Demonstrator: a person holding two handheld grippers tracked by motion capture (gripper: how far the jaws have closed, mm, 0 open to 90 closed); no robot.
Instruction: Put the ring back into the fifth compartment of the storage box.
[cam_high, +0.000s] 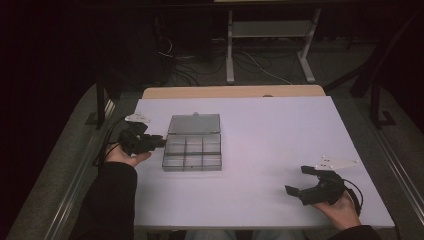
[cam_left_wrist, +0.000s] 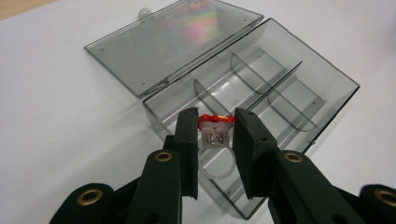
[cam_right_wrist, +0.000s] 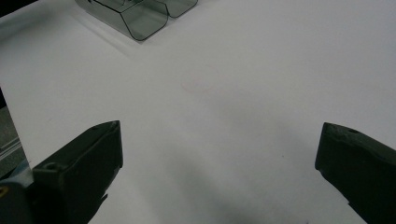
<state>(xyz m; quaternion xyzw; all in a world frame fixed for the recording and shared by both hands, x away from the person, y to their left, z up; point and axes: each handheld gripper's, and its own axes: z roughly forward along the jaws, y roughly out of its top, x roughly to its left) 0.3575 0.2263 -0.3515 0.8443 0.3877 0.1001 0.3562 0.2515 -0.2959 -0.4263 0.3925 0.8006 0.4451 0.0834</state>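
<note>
A clear grey plastic box (cam_high: 192, 151) sits on the white table (cam_high: 280, 130), left of centre, at about ten o'clock from the table's middle. Its lid (cam_high: 194, 124) is swung fully open and lies flat on the table at the box's twelve o'clock side, still joined along the hinge. Inside, thin dividers split the box into six compartments, two rows of three. In the high view all of them look empty.

The left gripper (cam_left_wrist: 212, 135) hovers at the box's nine o'clock edge, held in the person's left hand (cam_high: 122, 156). In the left gripper view its jaws are clenched on a small ring (cam_left_wrist: 215, 140): a pale band with a clear setting and a red and yellow top. The ring hangs between the jaws above the nearest corner compartment; whether it touches the box floor I cannot tell.

The right gripper (cam_high: 302, 182) rests well apart, near the table's five o'clock corner, in the person's right hand (cam_high: 340, 210). Its jaws are released and spread wide over bare table, with nothing between them.
</note>
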